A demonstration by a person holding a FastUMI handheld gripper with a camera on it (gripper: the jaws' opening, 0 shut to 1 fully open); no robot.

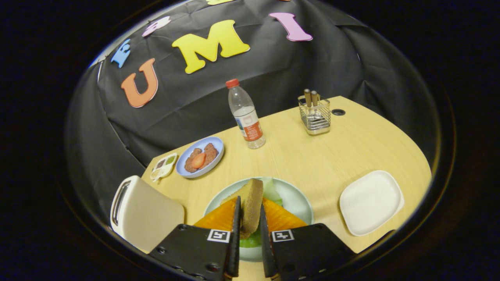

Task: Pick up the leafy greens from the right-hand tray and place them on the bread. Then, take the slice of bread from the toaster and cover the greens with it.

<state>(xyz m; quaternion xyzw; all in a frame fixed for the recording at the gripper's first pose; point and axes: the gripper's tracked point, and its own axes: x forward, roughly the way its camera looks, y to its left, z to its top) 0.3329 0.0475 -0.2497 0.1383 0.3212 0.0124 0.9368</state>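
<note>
My gripper [249, 218] is shut on a slice of brown bread [250, 205], held on edge between both fingers. It hangs just above a pale green plate [299, 203]. Leafy greens [271, 191] lie on that plate, showing beyond the slice and again under it near the fingers. Whatever lies beneath the greens is hidden by the slice and the fingers. The white toaster [142, 212] stands left of the fingers with its slot facing away. A white square tray [371, 202] sits bare to the right of the plate.
A blue plate [183, 169] with brown patties and a tomato slice sits beyond the toaster, a small sauce dish [164, 166] beside it. A water bottle [246, 115] and a wire cutlery holder [315, 115] stand farther back on the wooden table [332, 156].
</note>
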